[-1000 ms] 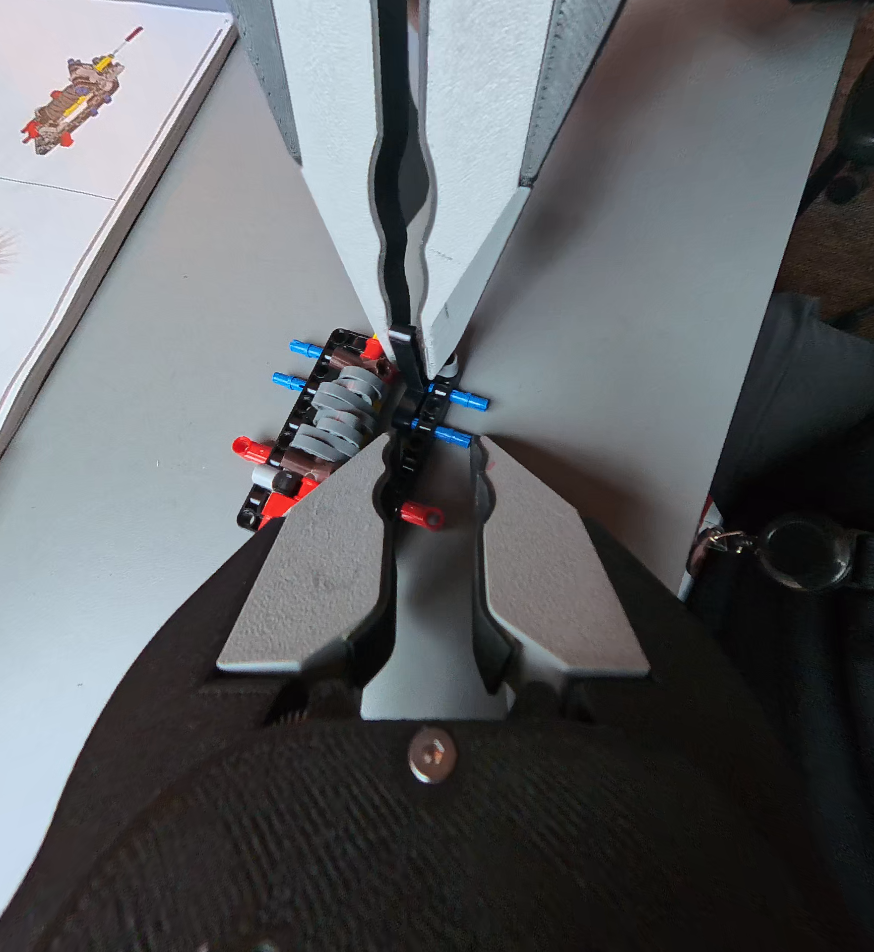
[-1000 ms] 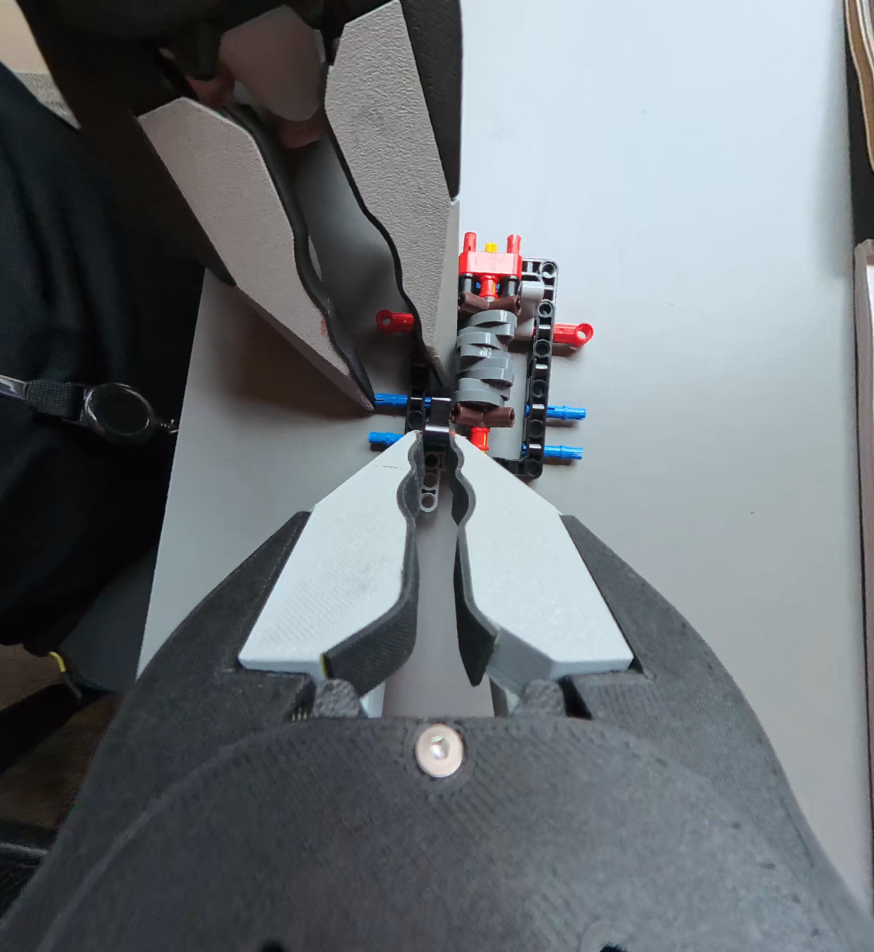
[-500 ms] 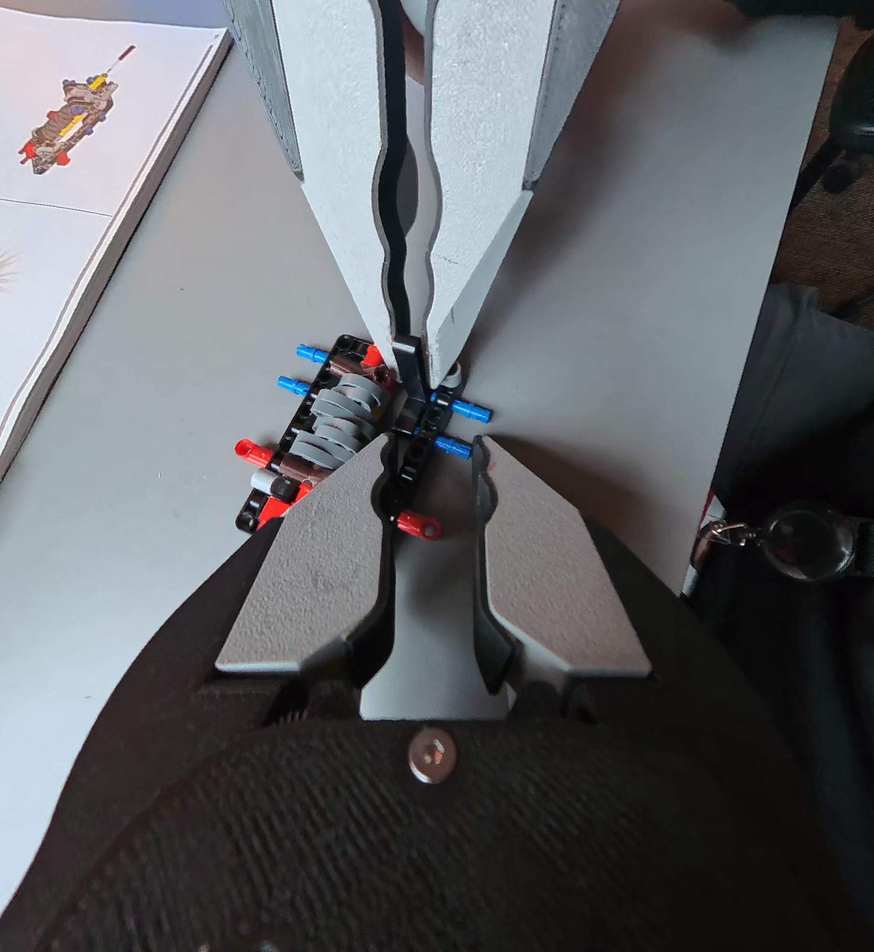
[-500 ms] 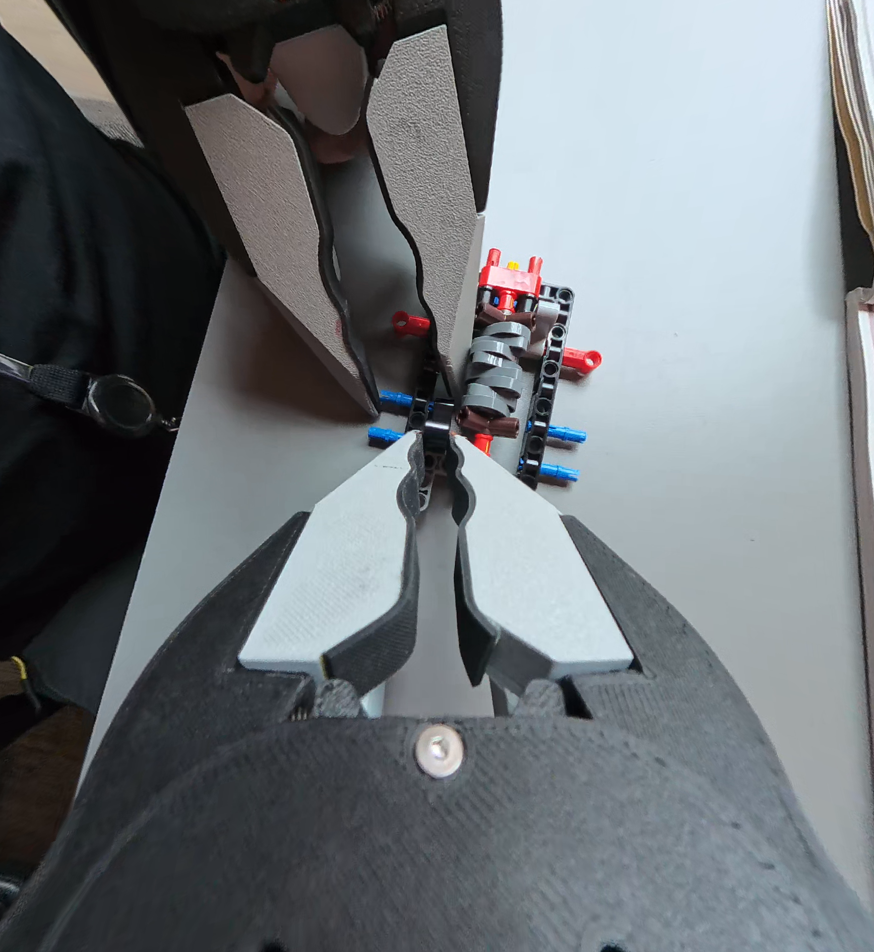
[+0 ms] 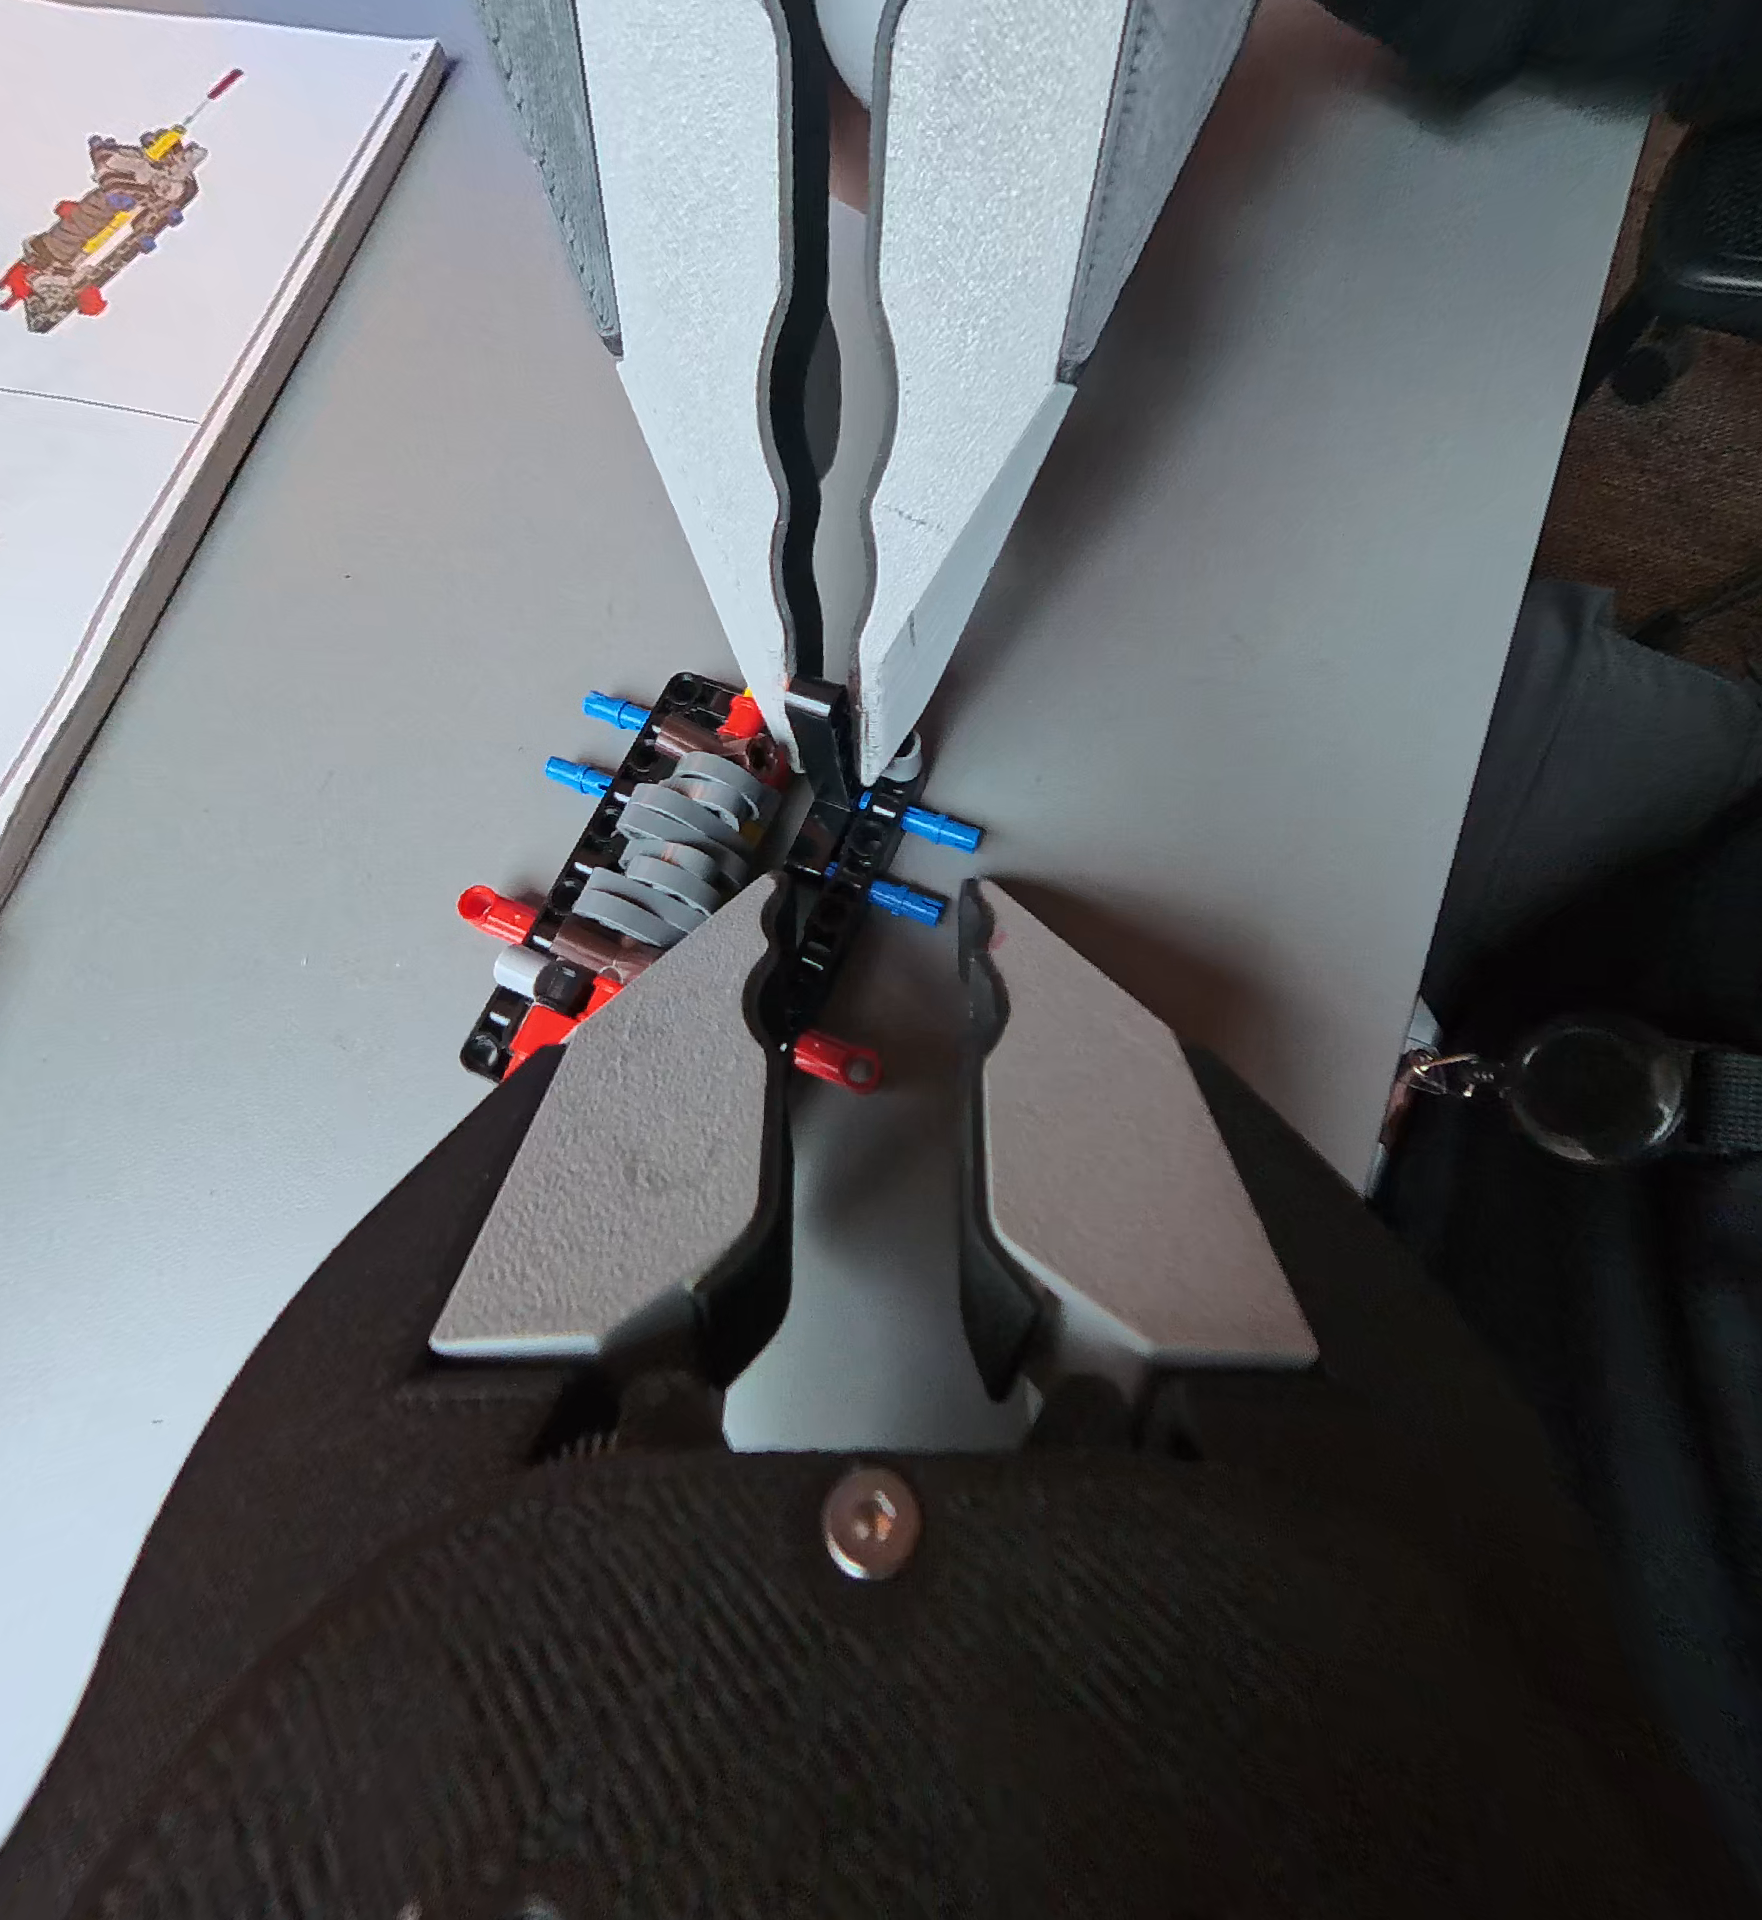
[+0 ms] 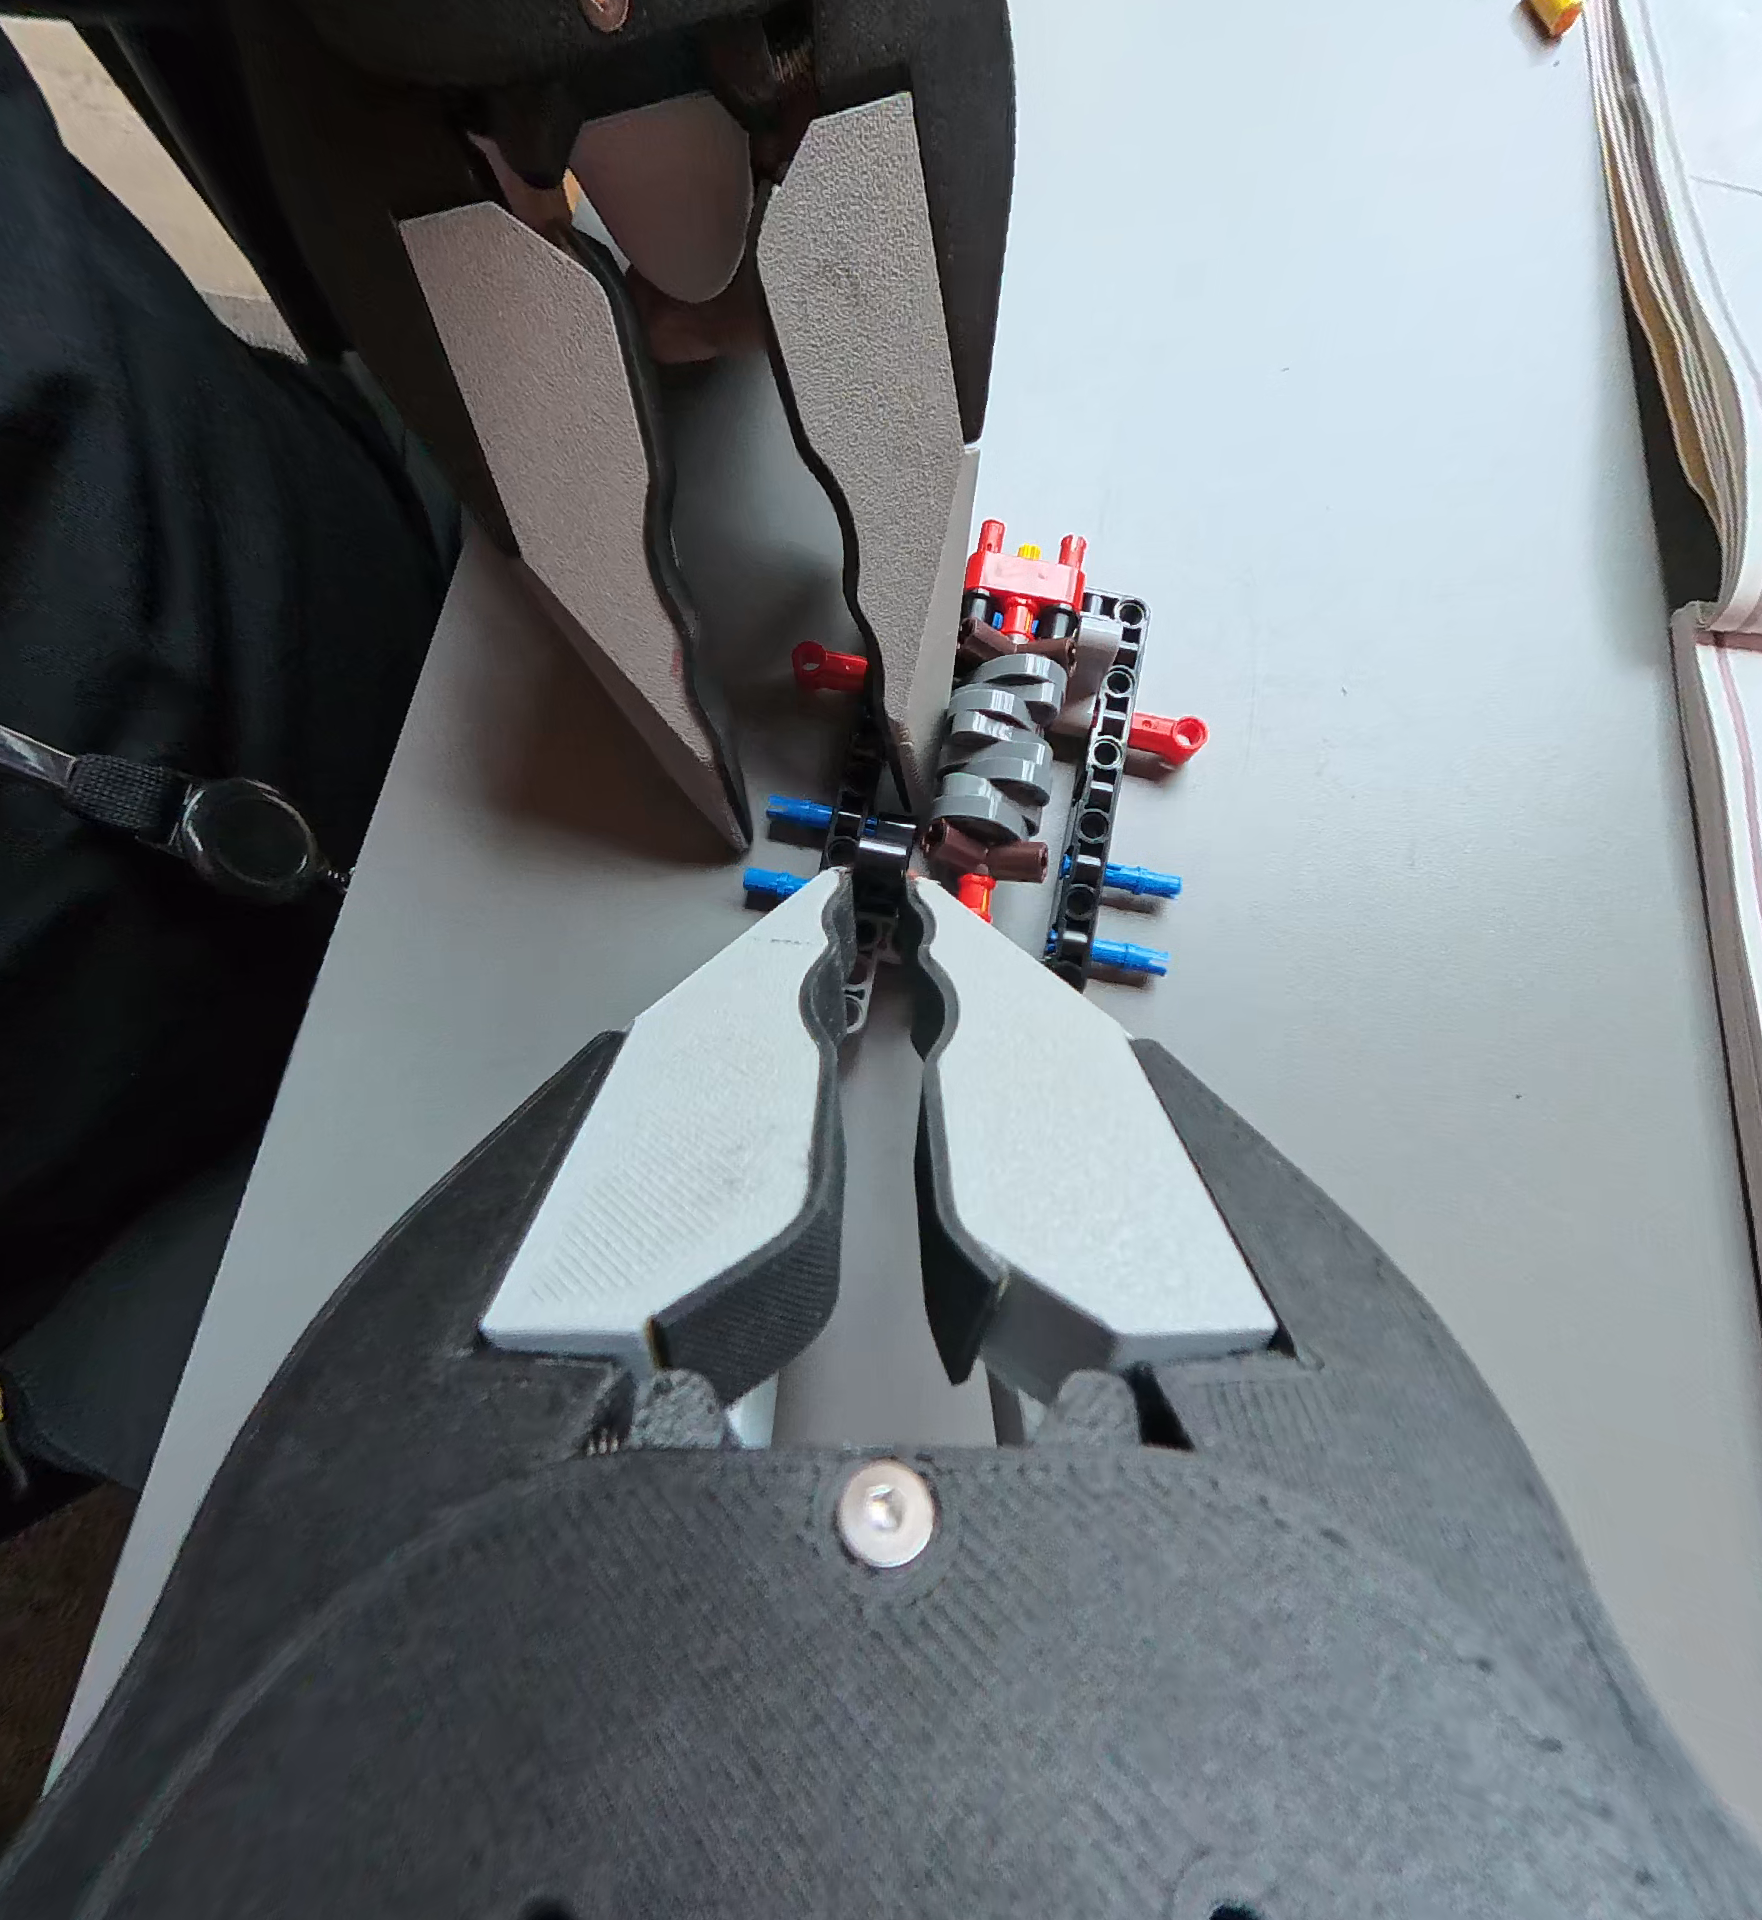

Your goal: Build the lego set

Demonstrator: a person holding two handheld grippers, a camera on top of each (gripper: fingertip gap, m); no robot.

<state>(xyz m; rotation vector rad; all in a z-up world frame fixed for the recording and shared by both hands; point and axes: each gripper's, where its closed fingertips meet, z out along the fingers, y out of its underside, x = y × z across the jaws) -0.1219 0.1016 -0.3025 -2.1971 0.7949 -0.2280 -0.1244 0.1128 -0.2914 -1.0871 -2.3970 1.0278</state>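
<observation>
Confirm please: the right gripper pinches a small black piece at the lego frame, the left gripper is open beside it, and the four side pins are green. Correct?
Not quite: the pins are blue, not green, as the right wrist view shows. The rest holds: the right gripper pinches the small black piece at the lego frame, and the left gripper is open beside it.

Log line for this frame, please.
phase: seating part | right hand-held gripper: shut on black connector at frame beam | left hand-held gripper: open, straddling lego engine frame
</observation>
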